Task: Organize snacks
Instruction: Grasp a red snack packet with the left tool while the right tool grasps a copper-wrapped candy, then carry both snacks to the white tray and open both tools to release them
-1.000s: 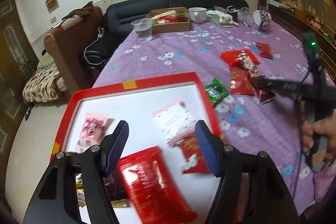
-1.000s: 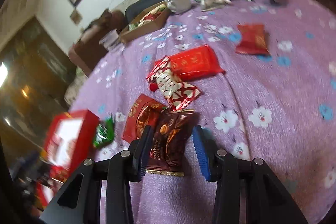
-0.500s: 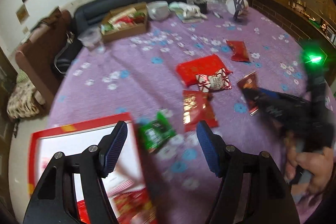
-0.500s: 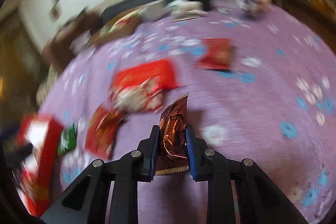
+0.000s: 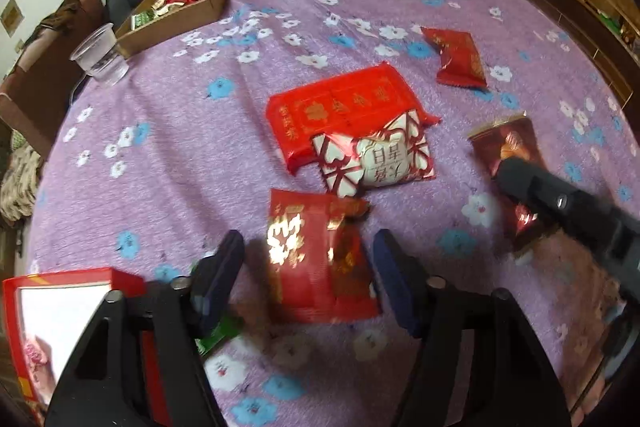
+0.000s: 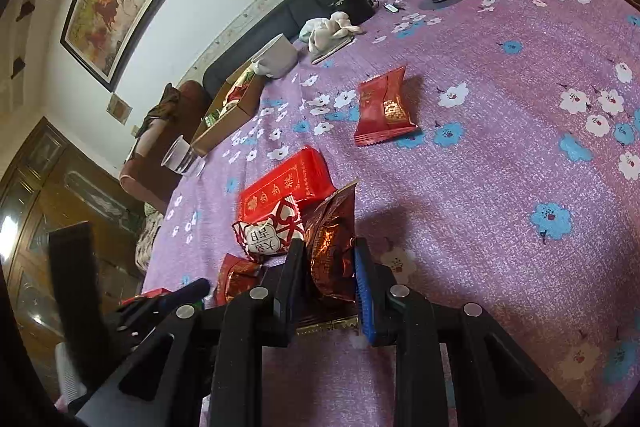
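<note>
With the right gripper (image 6: 329, 269) pinching the brown foil packet (image 6: 332, 247) between its fingers, that side only needs a clean carry: keep the squeeze even, lift clear of the tablecloth (image 6: 500, 187), swing toward the red tray (image 5: 72, 277) at the near left edge. The packet stands up out of the grip, so don't rush the turn or it may slip.

Left gripper (image 5: 308, 279) is spread wide, fingers either side of the red gold-print packet (image 5: 316, 255), which lies flat on the cloth. Judging from this, the next grab is there. I'd come down straight, get one edge of the wrapper between the pads, then close; flat foil will likely slide if pushed.

The green packet (image 5: 218, 333) sits partly under the left finger, just beside the tray. The heart-pattern packet (image 5: 372, 159) overlaps the big red packet (image 5: 340, 107). The small red packet (image 5: 456, 57) lies well apart, farther back.
</note>
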A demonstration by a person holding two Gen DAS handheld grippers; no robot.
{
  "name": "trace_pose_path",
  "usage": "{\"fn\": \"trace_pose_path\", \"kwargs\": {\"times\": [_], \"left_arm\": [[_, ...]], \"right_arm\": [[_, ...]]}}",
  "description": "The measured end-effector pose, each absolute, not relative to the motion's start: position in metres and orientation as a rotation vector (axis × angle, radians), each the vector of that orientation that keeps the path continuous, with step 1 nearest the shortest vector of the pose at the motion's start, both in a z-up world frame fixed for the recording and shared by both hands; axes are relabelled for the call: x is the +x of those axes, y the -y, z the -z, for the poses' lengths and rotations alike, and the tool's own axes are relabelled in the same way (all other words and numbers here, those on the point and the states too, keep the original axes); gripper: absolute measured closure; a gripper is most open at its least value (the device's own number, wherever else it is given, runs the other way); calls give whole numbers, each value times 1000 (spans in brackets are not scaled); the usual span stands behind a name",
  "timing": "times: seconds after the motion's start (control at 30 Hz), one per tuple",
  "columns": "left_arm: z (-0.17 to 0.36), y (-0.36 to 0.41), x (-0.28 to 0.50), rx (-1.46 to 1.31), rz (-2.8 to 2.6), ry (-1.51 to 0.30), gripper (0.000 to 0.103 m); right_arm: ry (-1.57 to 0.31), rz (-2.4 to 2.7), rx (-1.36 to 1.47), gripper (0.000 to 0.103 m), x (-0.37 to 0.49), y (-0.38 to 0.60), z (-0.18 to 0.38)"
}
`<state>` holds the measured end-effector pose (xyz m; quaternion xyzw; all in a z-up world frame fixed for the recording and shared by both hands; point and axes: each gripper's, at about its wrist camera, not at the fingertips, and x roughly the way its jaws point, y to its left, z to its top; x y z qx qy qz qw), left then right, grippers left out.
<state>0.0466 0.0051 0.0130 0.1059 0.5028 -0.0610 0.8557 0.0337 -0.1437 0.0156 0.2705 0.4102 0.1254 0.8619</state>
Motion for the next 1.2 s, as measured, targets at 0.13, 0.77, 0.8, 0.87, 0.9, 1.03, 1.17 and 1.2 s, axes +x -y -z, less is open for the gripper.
{"fn": "trace_pose_path", "kwargs": {"times": [0.13, 0.77, 0.8, 0.87, 0.9, 1.03, 1.17, 1.2], "left_arm": [[-14, -4, 47, 189, 163, -1060, 66], [-95, -85, -87, -4, 78, -793, 72], [-98, -96, -94, -11, 56, -781, 72], [-102, -116, -106, -25, 17, -764, 72], [-103, -124, -111, -36, 3, -758, 72], [-106, -157, -129, -66, -51, -735, 72], [-102, -181, -139, -83, -85, -738, 72], [-100, -186, -141, -90, -89, -742, 72]], "right_arm": [[-858, -268, 577, 79, 35, 144, -16], [-751, -356, 550, 79, 31, 134, -28], [-742, -357, 543, 79, 30, 134, -29], [-719, -357, 518, 79, 27, 131, -33], [-709, -355, 505, 79, 26, 129, -34], [-687, -363, 476, 79, 21, 124, -38], [-699, -445, 514, 79, 5, 110, -38], [-703, -479, 507, 79, -1, 100, -40]]}}
